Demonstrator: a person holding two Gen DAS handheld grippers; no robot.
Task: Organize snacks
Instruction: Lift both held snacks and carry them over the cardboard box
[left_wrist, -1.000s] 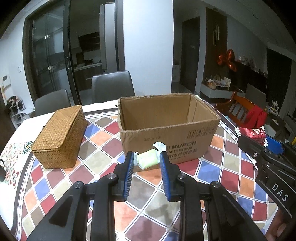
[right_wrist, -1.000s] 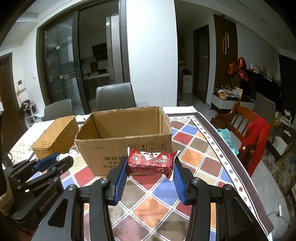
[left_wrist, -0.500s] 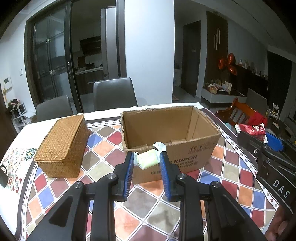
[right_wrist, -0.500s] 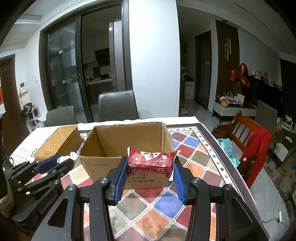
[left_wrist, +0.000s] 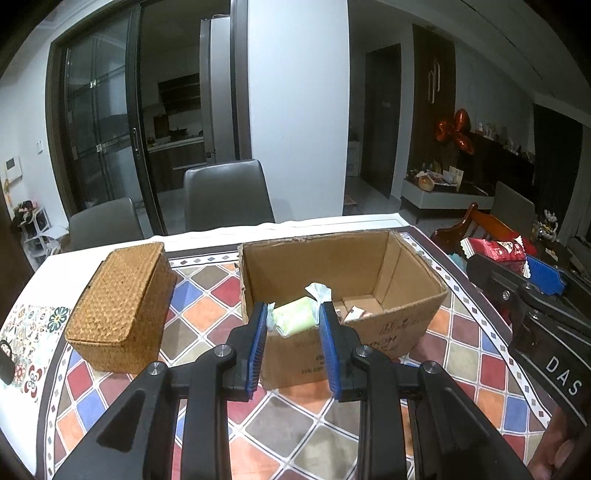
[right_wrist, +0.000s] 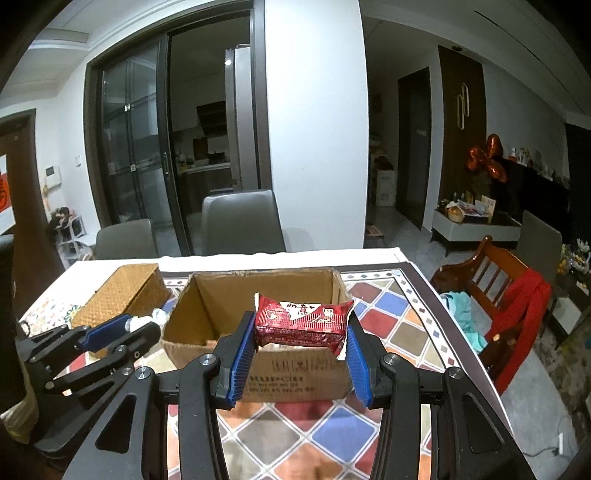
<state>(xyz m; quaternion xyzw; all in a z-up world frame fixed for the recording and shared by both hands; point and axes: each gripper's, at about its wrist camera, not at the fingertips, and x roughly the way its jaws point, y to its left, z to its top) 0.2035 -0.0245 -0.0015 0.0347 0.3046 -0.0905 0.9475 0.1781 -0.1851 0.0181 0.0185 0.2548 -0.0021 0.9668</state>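
My left gripper (left_wrist: 293, 321) is shut on a pale green wrapped snack (left_wrist: 295, 319), held above the near wall of an open cardboard box (left_wrist: 391, 328). A small packet (left_wrist: 355, 314) lies on the box floor. My right gripper (right_wrist: 300, 328) is shut on a red snack packet (right_wrist: 301, 324), also held over the near edge of the cardboard box (right_wrist: 295, 373). In the left wrist view the right gripper (left_wrist: 517, 273) shows at the right edge with the red snack packet (left_wrist: 495, 249). The left gripper (right_wrist: 127, 328) shows at the left of the right wrist view.
A woven lidded basket (left_wrist: 122, 306) stands left of the box on the chequered tablecloth (left_wrist: 288, 428). Two grey chairs (left_wrist: 227, 195) stand behind the table. A wooden chair with red cloth (right_wrist: 517, 306) is to the right. A person's hand (left_wrist: 554, 458) holds the right gripper.
Both grippers have risen and drawn closer to the box with their snacks still held. The box interior now shows from above in both views.
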